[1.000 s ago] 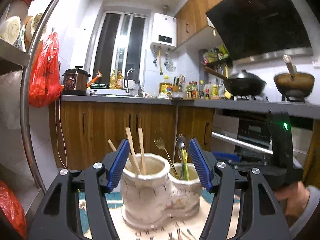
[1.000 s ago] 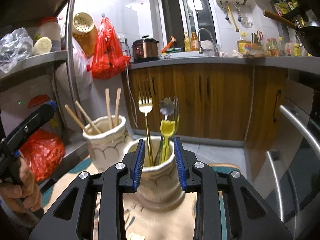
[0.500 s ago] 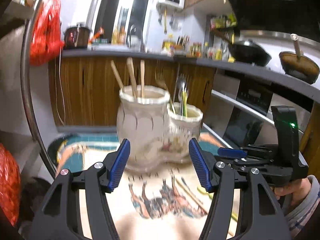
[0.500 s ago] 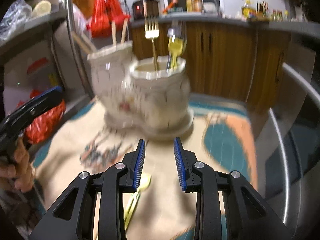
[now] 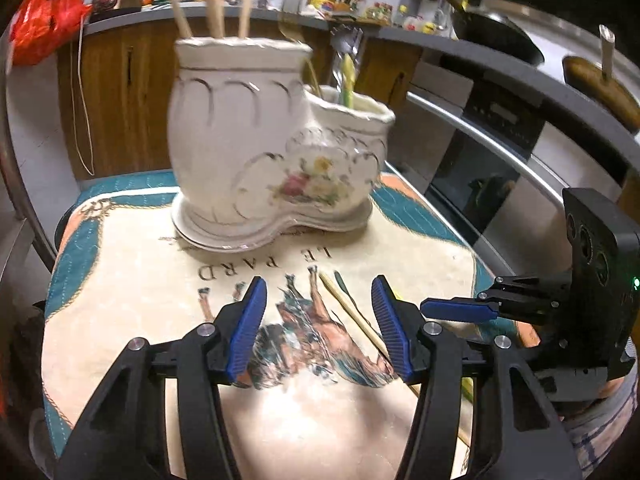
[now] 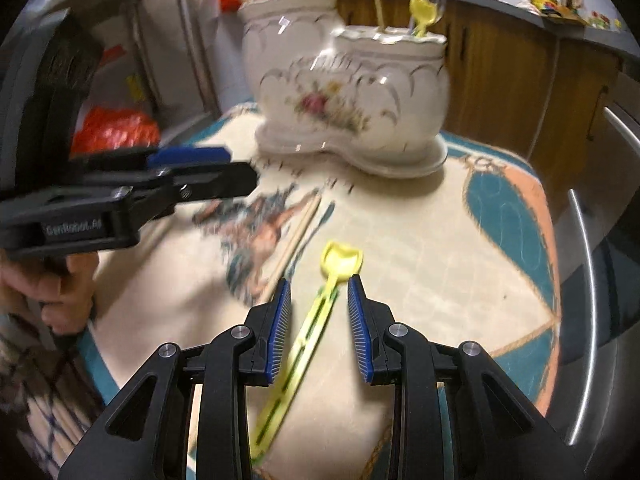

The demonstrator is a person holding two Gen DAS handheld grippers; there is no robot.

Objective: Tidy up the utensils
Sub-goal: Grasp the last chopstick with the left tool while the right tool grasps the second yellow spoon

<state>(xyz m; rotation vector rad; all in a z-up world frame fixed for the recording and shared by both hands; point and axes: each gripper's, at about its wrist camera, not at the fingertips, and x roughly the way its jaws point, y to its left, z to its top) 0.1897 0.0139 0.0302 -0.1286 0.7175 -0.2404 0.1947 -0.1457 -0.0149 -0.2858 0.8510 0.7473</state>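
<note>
Both grippers held low over the mat, utensils loose on it, holder behind.

R gripper (image 6: pixel 316 316): jaws part open, nothing gripped; yellow spoon (image 6: pixel 316 312) is seen lying flat on mat (image 6: pixel 420 248) between the pads, untouched. L gripper (image 5: pixel 318 316): jaws closing, wider apart, nothing held; a chopstick (image 5: pixel 352 312) is seen on mat btwn them, nearer the R-side pad. More chopsticks (image 6: pixel 298 236) lie just L of spoon. Farther back, white twin-pot holder (image 5: pixel 276 148) stands upright on mat; chopsticks in taller pot, fork & spoons in lower pot. Kitchen counter (image 5: pixel 500 68) beyond.
</note>
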